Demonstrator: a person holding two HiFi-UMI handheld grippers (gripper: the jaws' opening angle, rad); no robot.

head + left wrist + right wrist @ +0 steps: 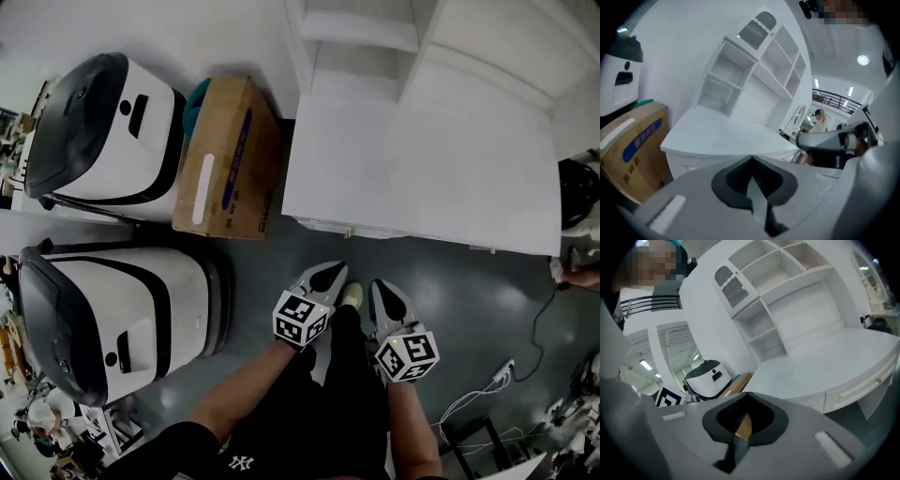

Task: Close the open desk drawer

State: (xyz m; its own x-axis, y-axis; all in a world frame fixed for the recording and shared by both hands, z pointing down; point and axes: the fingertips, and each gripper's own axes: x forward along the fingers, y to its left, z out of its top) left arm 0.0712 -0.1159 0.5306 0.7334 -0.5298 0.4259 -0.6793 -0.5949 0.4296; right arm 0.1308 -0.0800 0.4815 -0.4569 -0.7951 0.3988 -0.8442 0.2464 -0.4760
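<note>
Left gripper (328, 274) and right gripper (382, 292), jaws pressed together and empty, hang near the front edge of the white desk (412, 178).

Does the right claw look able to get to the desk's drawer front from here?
Probably yes: only floor lies between the right claw and the drawer front, though the claw hangs short of the desk.

Glossy dark grey floor (487, 300) underfoot, pale reflections across it. Against the plain white wall (216, 28), a white-painted desk with an open shelf unit on top (422, 169). Just left of the desk, a brown cardboard box (230, 155); further left, a white-and-black domed machine (103, 131) and its twin (112, 319). And high beyond the desk's right end, a round ceiling lamp (862, 59), lit.
</note>
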